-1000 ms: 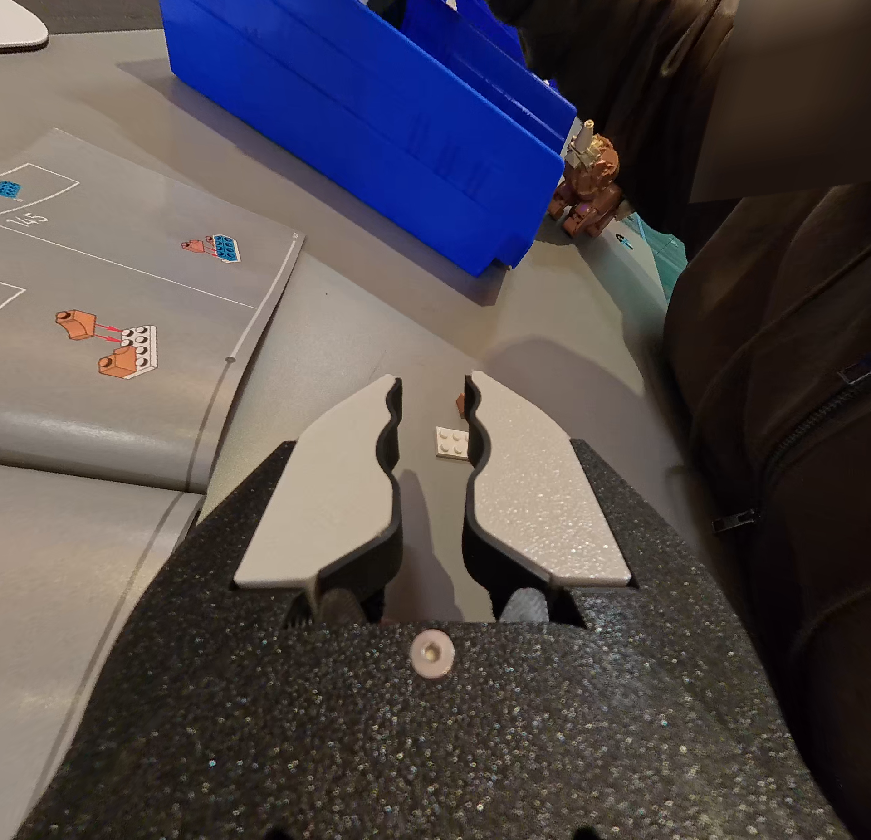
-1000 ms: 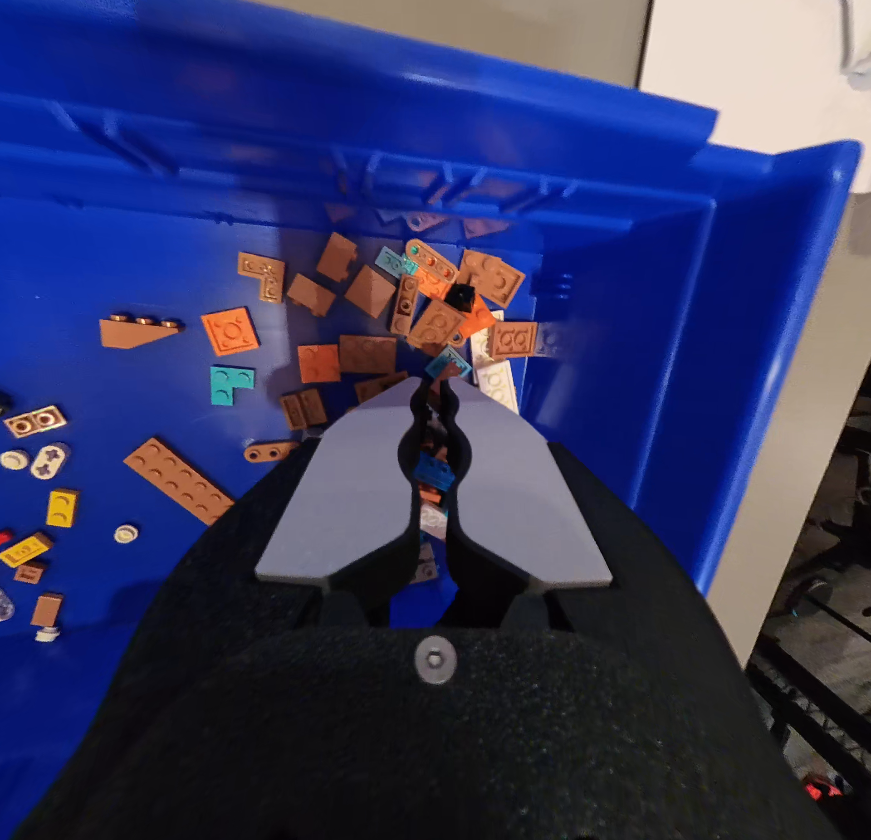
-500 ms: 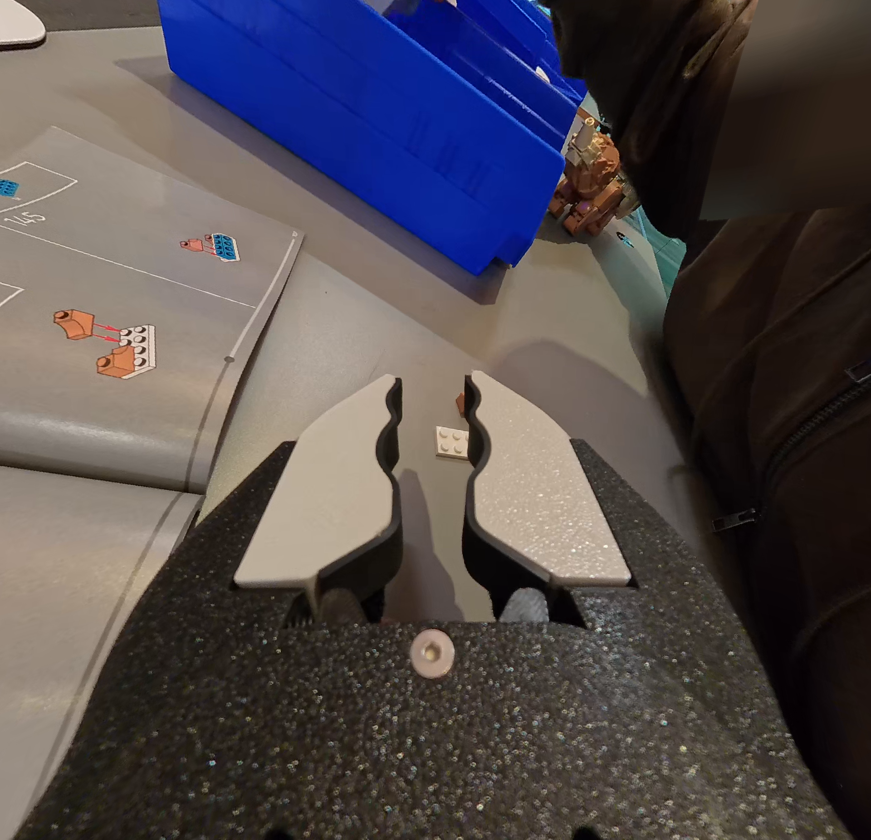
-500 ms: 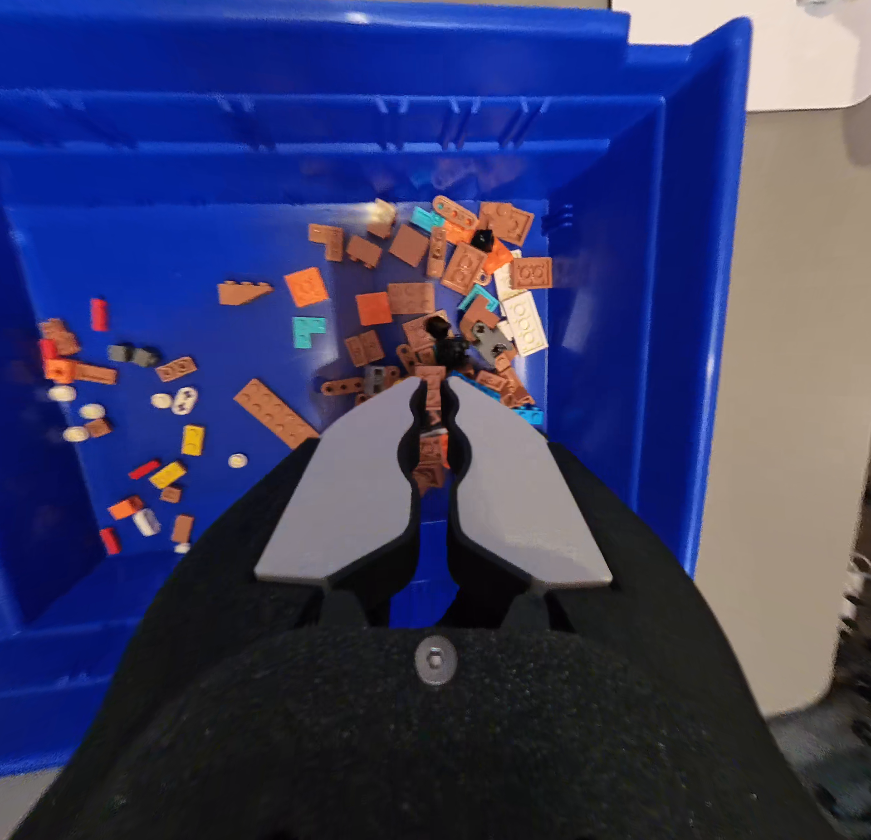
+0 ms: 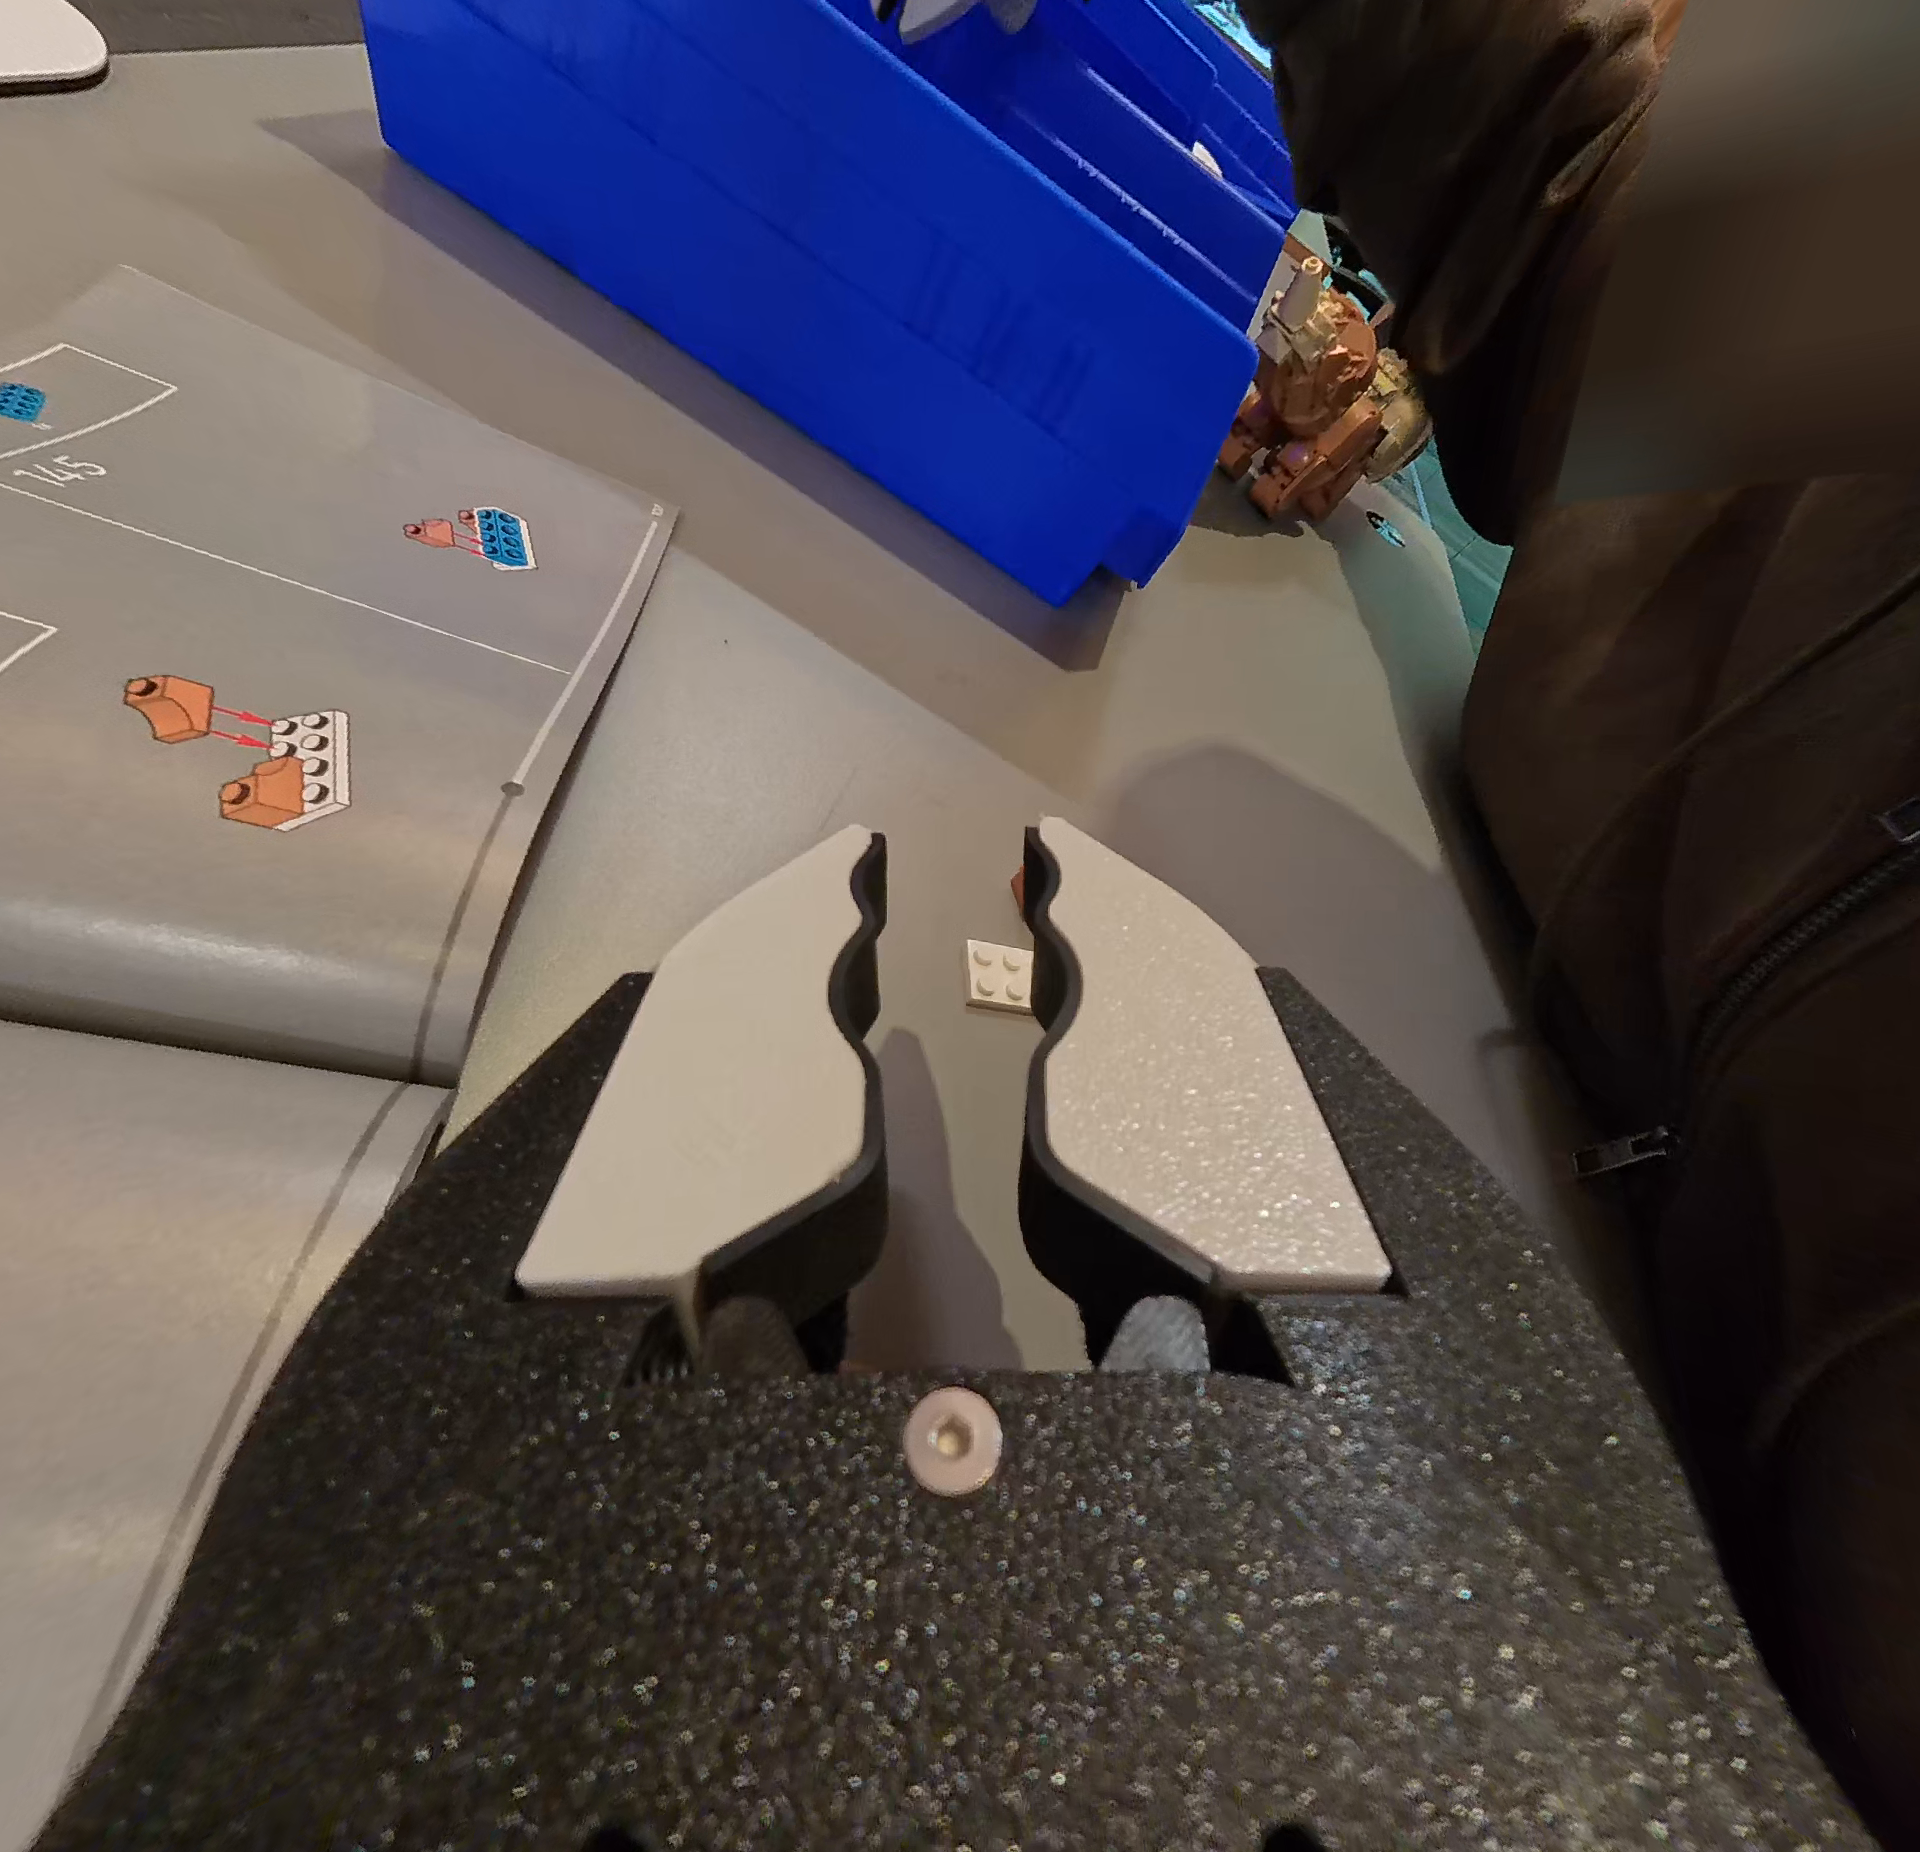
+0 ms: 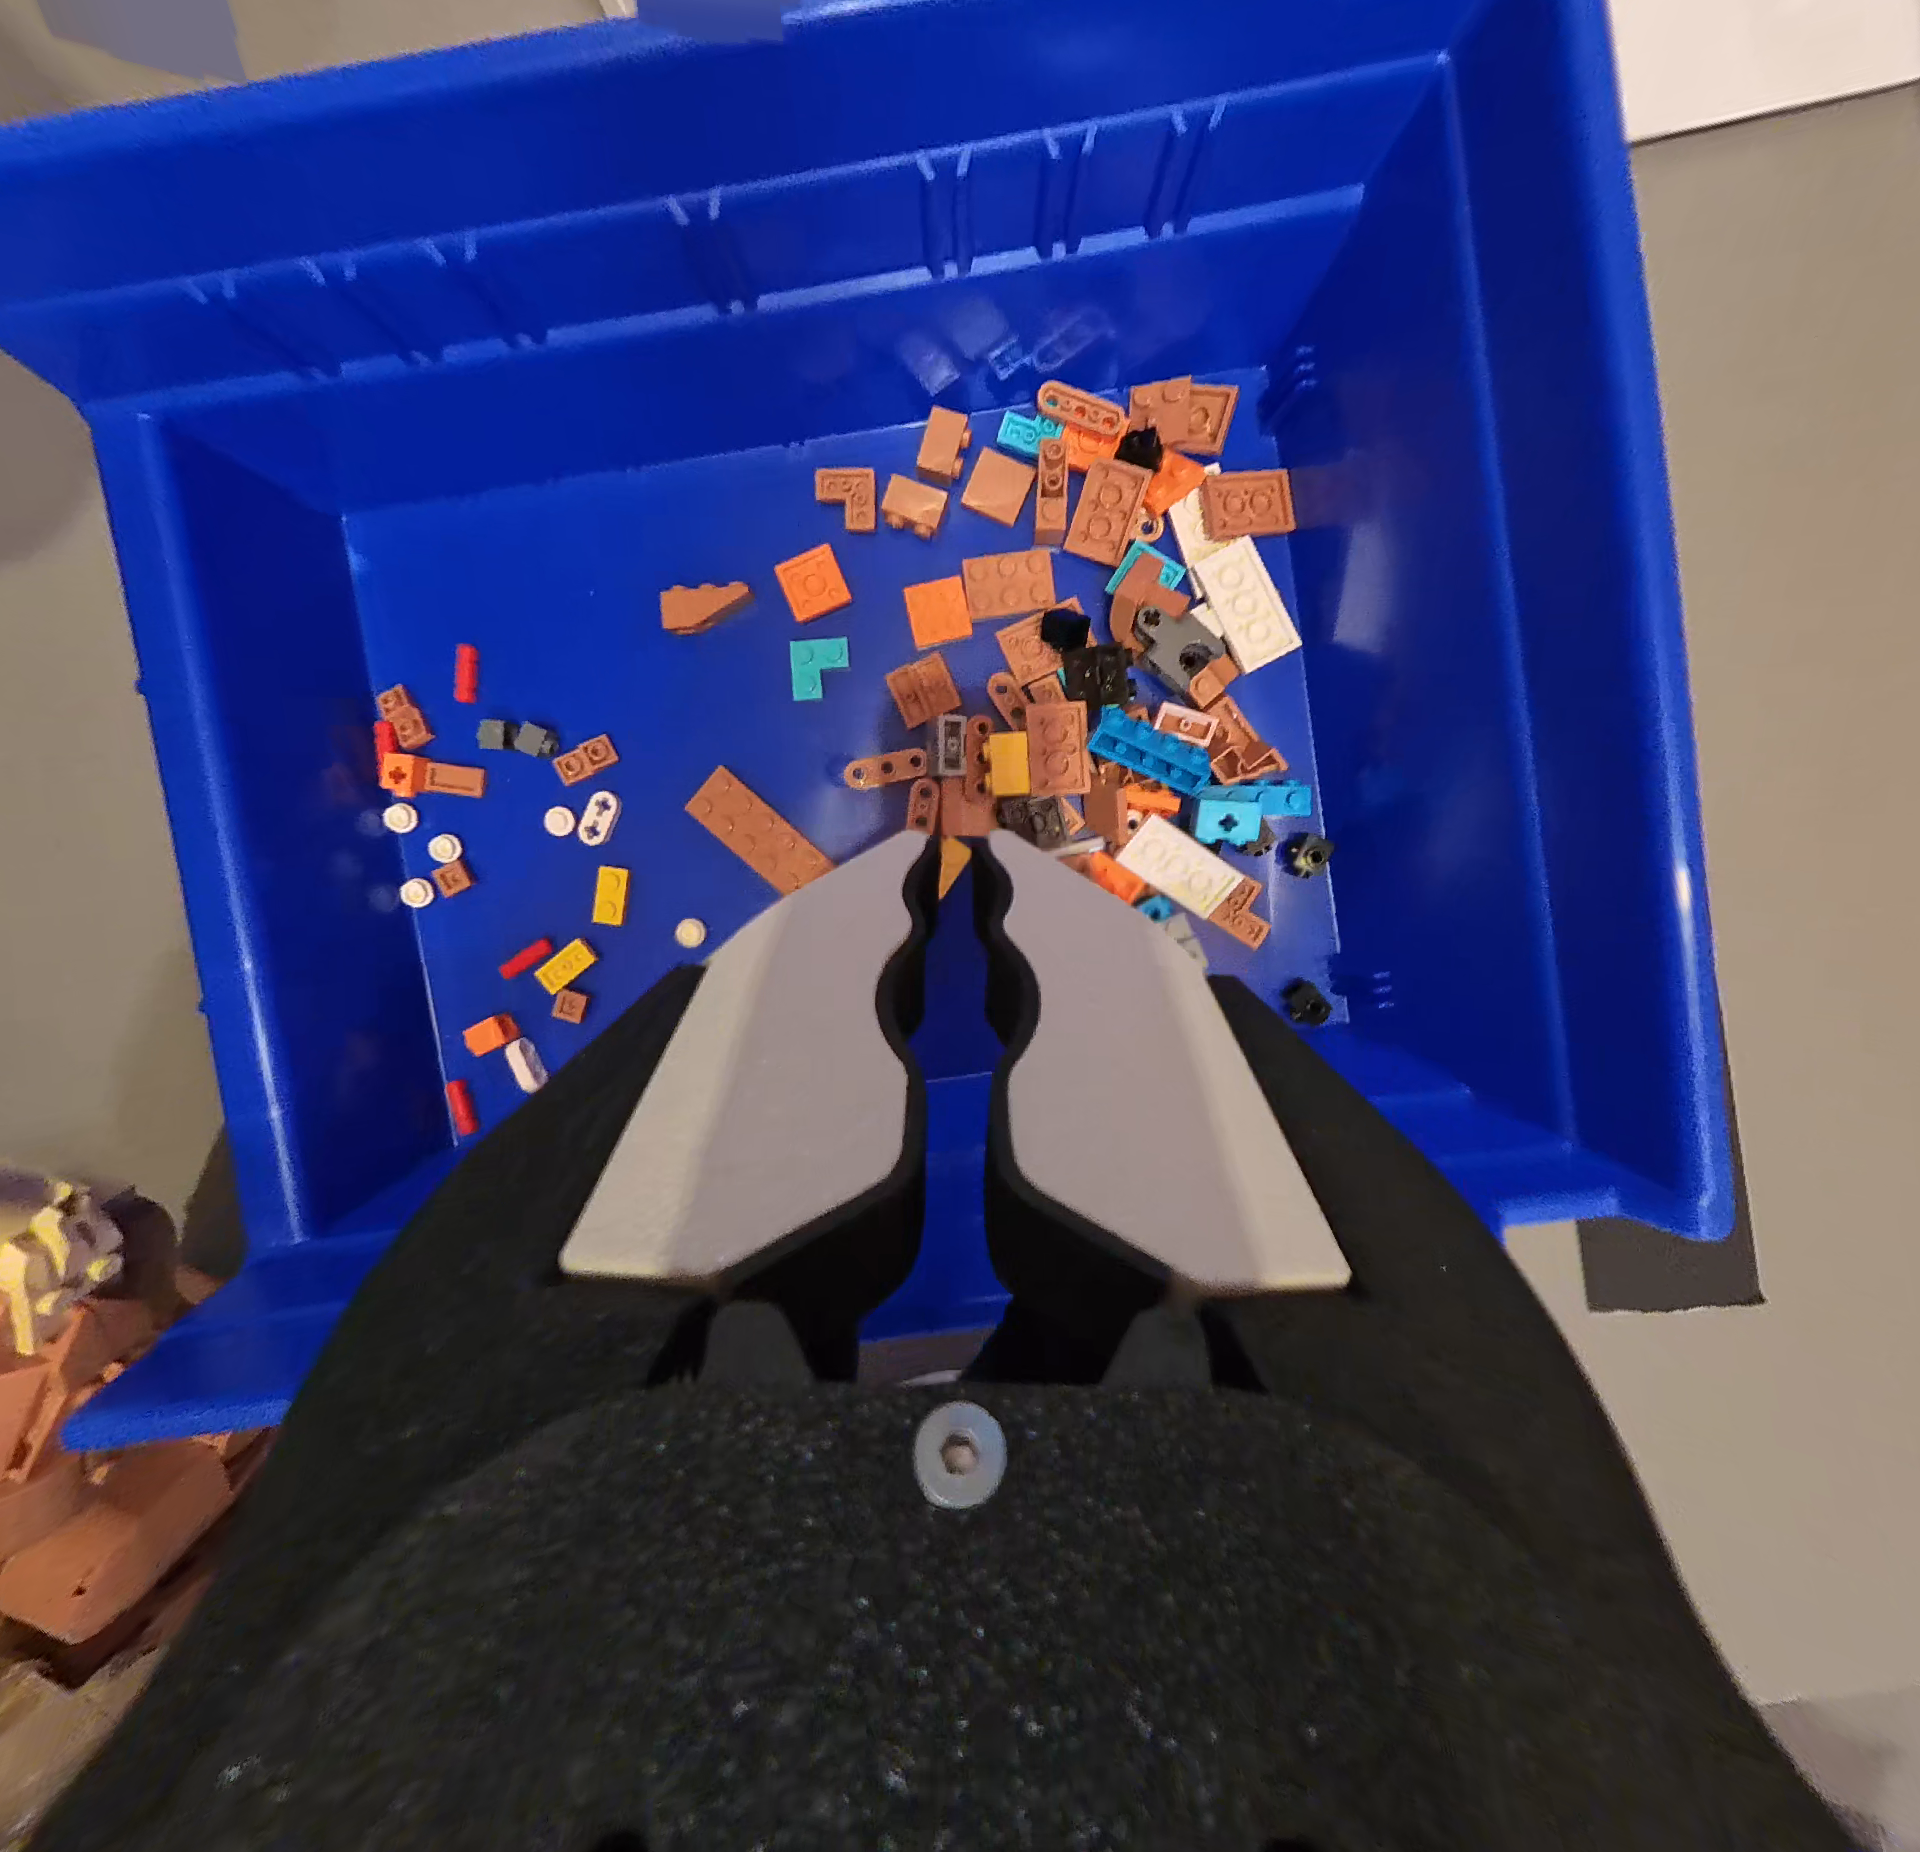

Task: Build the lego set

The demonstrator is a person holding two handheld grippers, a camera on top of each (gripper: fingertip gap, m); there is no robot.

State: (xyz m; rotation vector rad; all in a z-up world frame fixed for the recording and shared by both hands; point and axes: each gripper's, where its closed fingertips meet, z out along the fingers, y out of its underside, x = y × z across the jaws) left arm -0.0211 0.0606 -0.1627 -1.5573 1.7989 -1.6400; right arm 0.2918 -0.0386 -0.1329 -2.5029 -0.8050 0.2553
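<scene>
We see a grey tabletop [image 5: 852, 722] with an open grey instruction booklet [image 5: 260, 659] lying to the left of our left gripper [image 5: 954, 846], and a deep blue plastic bin [image 5: 831, 244] standing beyond it; at the bin's near corner sits a partly built brown brick model [image 5: 1311, 410], close to a person's dark brown sleeve [image 5: 1455, 140] that crosses the upper right. Our left gripper rests low over the table with its grey fingers [image 5: 748, 1054] moderately apart and nothing between them. On the table in that gap, close against the right-hand finger, lies a small white square plate with four studs [image 5: 997, 974], and a small brown piece [image 5: 1018, 883] peeks out just beyond it, mostly hidden by the finger. Our right gripper [image 6: 954, 846] hangs above the bin, whose blue walls [image 6: 1507, 659] ring a loose scatter of brown, orange, white, teal, yellow, red and black bricks [image 6: 1049, 659], thickest toward the right wall. Its fingers stand only narrowly apart; a brown piece [image 6: 964, 813] shows right at the tips, but we cannot tell whether it is pinched or lies in the heap below. The brown model also shows, blurred, at the lower left corner of the right wrist view.
</scene>
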